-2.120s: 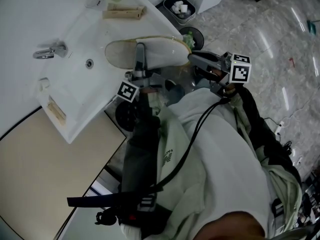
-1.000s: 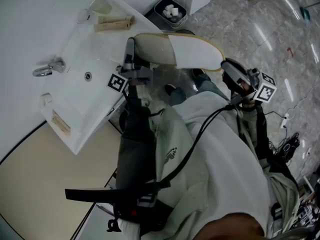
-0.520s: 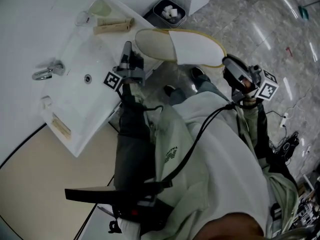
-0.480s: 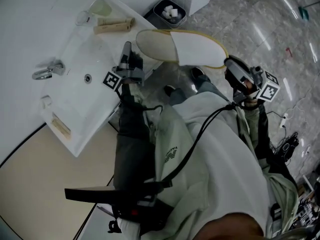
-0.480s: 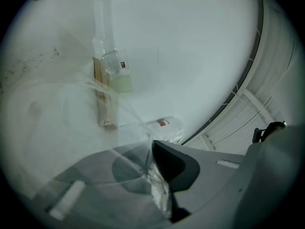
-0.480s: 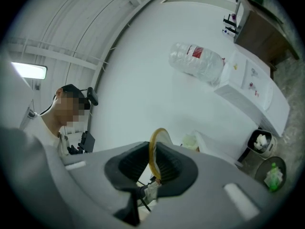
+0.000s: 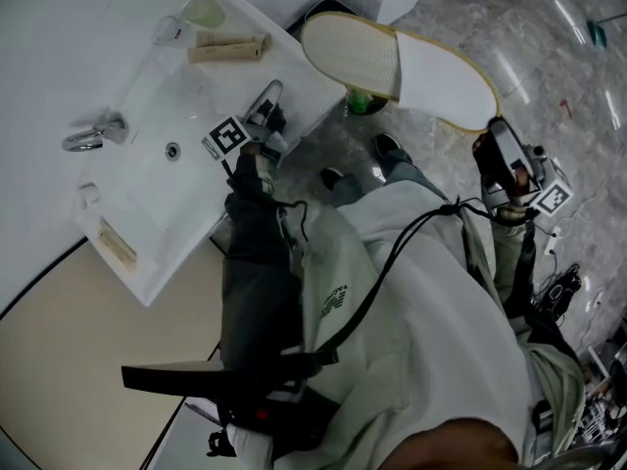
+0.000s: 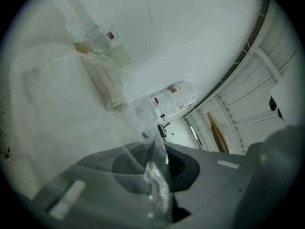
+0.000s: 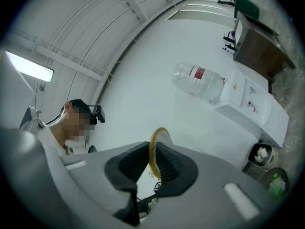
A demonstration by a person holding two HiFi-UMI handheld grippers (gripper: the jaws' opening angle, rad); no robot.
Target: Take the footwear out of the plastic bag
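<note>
A white slipper point(image 7: 431, 67) with a yellow rim hangs in the air over the floor at the upper right. My right gripper point(image 7: 490, 135) is shut on its end. In the right gripper view the slipper's yellow edge point(image 9: 158, 136) stands pinched between the dark pads of that gripper point(image 9: 153, 159). My left gripper point(image 7: 271, 94) lies low by the front edge of the sink point(image 7: 147, 194). In the left gripper view a crumpled strip of the clear plastic bag point(image 8: 155, 168) is caught in the shut jaws of that gripper point(image 8: 159, 194). The slipper is free of the bag.
The white sink has a chrome tap point(image 7: 93, 133) at its left. A glass cup point(image 7: 201, 13) and wrapped toiletries point(image 7: 230, 45) lie at its far corner. A green thing point(image 7: 358, 101) stands on the marble floor below the slipper.
My right gripper has carried the slipper up and to the right, away from the sink. The left gripper has sunk toward the sink's edge and turned, and the clear bag no longer surrounds the slipper.
</note>
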